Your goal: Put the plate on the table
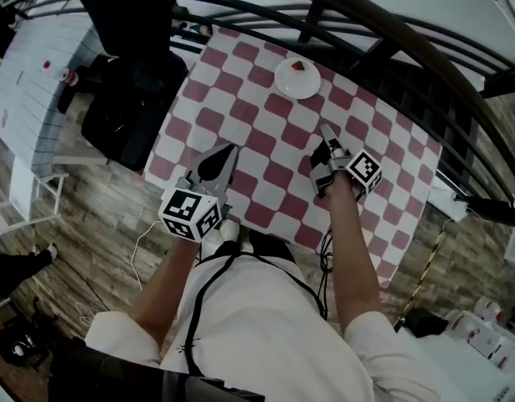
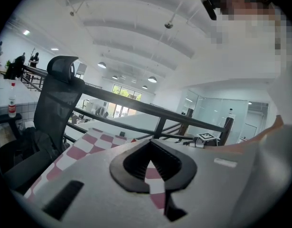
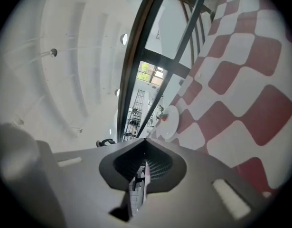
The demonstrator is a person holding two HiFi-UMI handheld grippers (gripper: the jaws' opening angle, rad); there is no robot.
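Observation:
A white plate (image 1: pixel 297 78) with a small red thing on it rests on the red-and-white checked table (image 1: pixel 265 149), near the far edge. The right gripper view shows the same plate (image 3: pixel 170 122) lying flat on the cloth, some way ahead of the jaws. My right gripper (image 1: pixel 324 130) hovers over the middle of the table, short of the plate, shut and empty. Over the table's near left part, my left gripper (image 1: pixel 229 151) has its jaws together with nothing between them. Only checked cloth shows beyond the left gripper (image 2: pixel 150 141) in its own view.
A black office chair (image 1: pixel 127 65) stands against the table's left side. A dark metal railing (image 1: pixel 366 40) runs along the far edge. Left of the chair is a white tiled counter (image 1: pixel 27 90) with a bottle. Wooden floor surrounds the table, with cables near my feet.

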